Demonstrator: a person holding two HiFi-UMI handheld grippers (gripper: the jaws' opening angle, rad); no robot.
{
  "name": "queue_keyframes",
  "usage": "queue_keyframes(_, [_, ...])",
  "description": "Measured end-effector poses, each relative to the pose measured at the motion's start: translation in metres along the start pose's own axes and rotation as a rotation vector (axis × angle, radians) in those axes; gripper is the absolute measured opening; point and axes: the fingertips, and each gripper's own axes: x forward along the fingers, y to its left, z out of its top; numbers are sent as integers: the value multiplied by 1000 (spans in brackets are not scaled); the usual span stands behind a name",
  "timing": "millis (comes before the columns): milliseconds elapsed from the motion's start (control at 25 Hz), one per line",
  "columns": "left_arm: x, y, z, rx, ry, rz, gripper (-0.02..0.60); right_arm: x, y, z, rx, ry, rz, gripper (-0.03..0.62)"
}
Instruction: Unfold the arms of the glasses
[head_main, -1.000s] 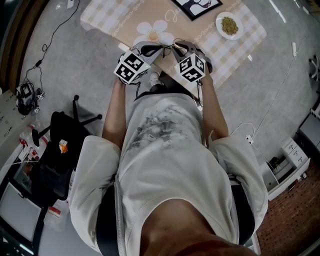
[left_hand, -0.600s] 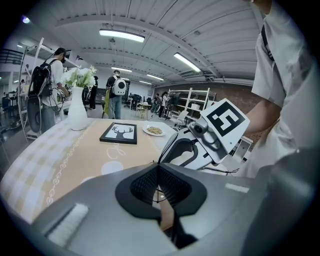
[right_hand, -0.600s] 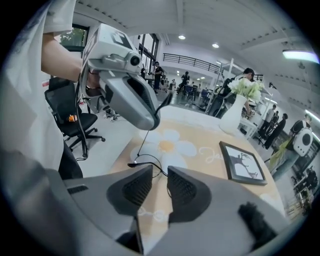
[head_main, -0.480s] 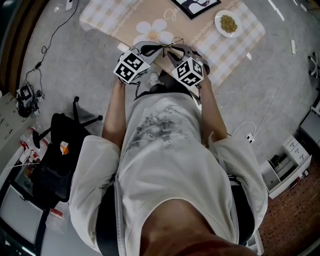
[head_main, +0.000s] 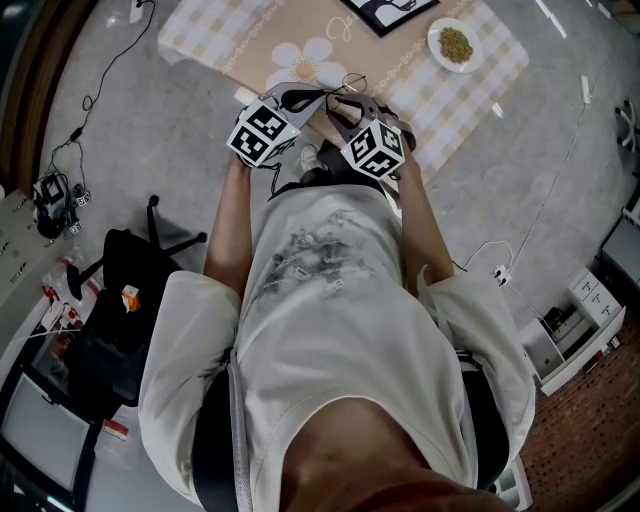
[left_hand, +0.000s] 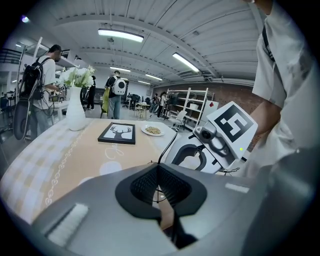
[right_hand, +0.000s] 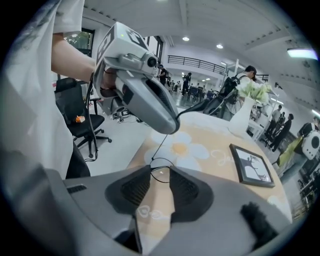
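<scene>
Thin wire-framed glasses (head_main: 347, 84) hang above the near edge of the table (head_main: 300, 30), between my two grippers. My left gripper (head_main: 318, 98) is shut on one thin arm of the glasses (left_hand: 161, 156), which runs out of its closed jaws. In the right gripper view that arm drops from the left gripper (right_hand: 169, 125) to a round lens (right_hand: 161, 172). The lens rim sits between the jaws of my right gripper (right_hand: 160, 175), which are opening, with a gap showing between the pads. The right gripper (head_main: 345, 108) sits close beside the left.
The table carries a beige checked cloth with a daisy print (head_main: 305, 58), a framed deer picture (head_main: 392, 12), a plate of grains (head_main: 456, 45) and a white vase of flowers (left_hand: 75, 109). An office chair (head_main: 120, 290) and cables lie on the floor to the left. People stand in the background.
My right gripper has drawn a little left and back toward the body, its marker cube turning. Its jaws have widened. The left gripper has kept still on the glasses.
</scene>
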Motion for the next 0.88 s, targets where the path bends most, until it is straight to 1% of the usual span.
queue_keyframes(160, [-1,0,-1,1,-1,0,6,3,8,1,-9,-6,24,133])
queue_keyframes(480, [-4,-1,-4,-5,0,-1,6,10,19,3,-39,6,45,135])
queue_keyframes(760, [-6,-3,-4,-7,-2,-1,6,13,21,5,-80,23,27,132])
queue_keyframes(800, [-6,-4,-4,-8,-3,0,6,13,20,5,-85,24,18,113])
queue_keyframes(840, [-6,-4,-4,-8,-4,1,6,13,19,5,-88,24,8,73])
queue_keyframes(880, [-6,-4,-4,-8,-6,2,6,12,19,5,-89,25,-2,60])
